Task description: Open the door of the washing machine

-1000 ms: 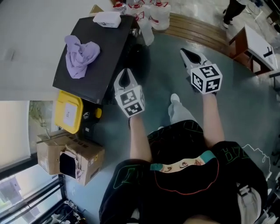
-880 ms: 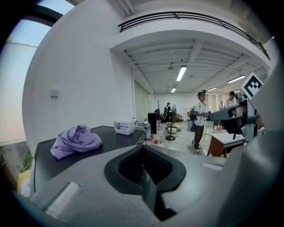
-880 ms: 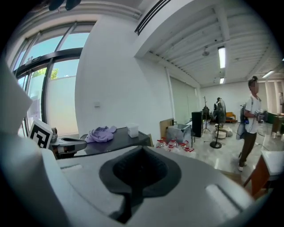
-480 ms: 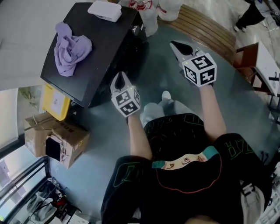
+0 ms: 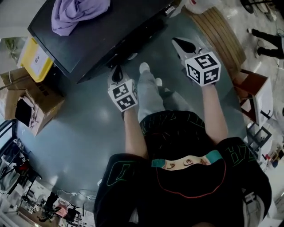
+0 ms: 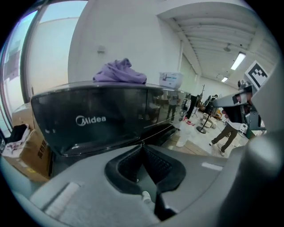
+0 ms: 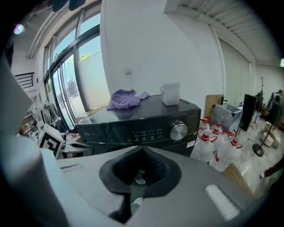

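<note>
The black washing machine stands at the top of the head view, with a purple cloth on its lid. My left gripper is shut and empty, its tip close to the machine's front edge. In the left gripper view the shut jaws point at the glossy front panel. My right gripper is also shut and empty, out to the right and apart from the machine. The right gripper view faces the control panel and silver knob. The door itself is hidden.
A cardboard box and a yellow container sit left of the machine. A wooden slatted platform and a brown table lie to the right. Several red-capped bottles stand beside the machine. The person's shoes are between the grippers.
Both grippers have come down toward the machine's front while staying shut. The head view has swung, so the machine now sits higher in the picture and the left gripper's tip is nearer its front.
</note>
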